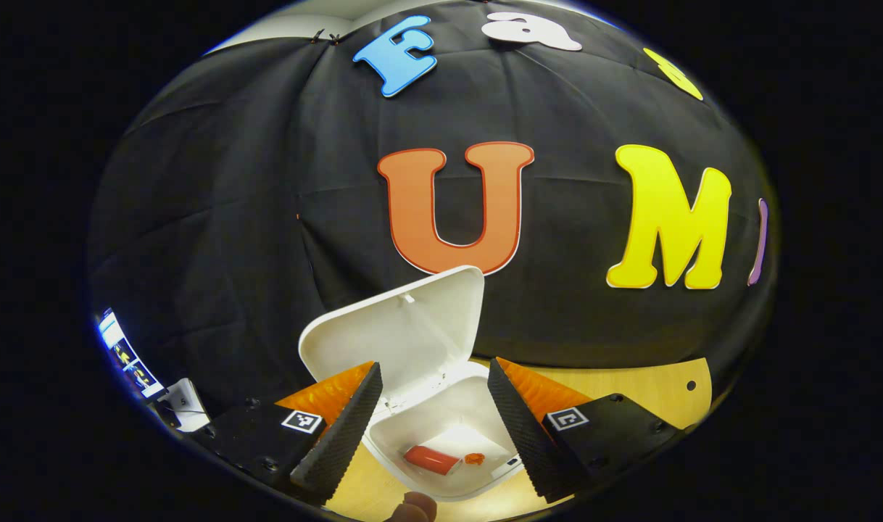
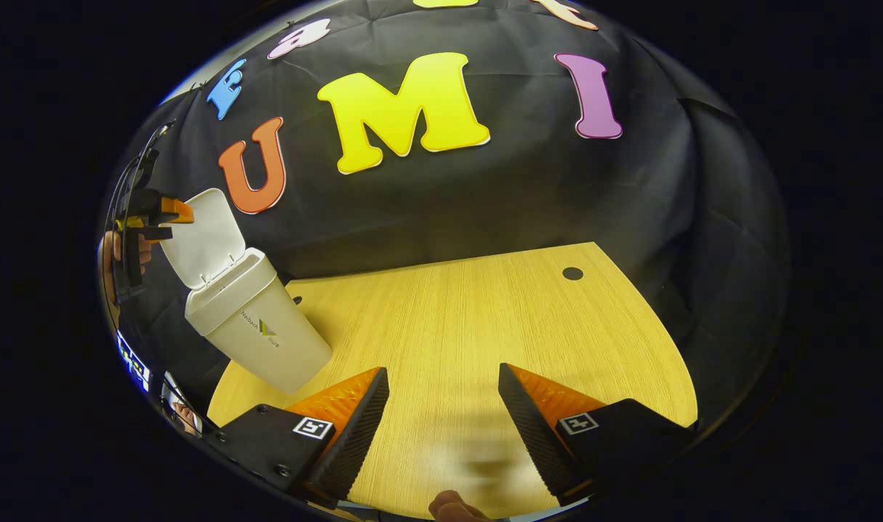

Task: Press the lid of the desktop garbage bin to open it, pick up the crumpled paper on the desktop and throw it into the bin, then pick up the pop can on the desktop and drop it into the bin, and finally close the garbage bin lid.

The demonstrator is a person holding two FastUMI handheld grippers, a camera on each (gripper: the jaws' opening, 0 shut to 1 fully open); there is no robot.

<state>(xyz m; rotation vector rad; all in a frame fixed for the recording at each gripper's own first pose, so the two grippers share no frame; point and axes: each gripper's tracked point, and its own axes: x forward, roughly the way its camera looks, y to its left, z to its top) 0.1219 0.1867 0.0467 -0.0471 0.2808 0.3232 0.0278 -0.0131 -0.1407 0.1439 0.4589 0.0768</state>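
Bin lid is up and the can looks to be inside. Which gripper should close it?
Left. The left gripper hangs open right over the bin, beside the raised lid. The right gripper is open over bare table, farther off.

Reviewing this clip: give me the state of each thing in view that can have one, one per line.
Bin: upright on the table.
Lid: open, tilted back.
Pop can: lying inside the bin.
Left gripper: open, above the bin's opening, holding nothing.
Right gripper: open, over bare table, holding nothing.
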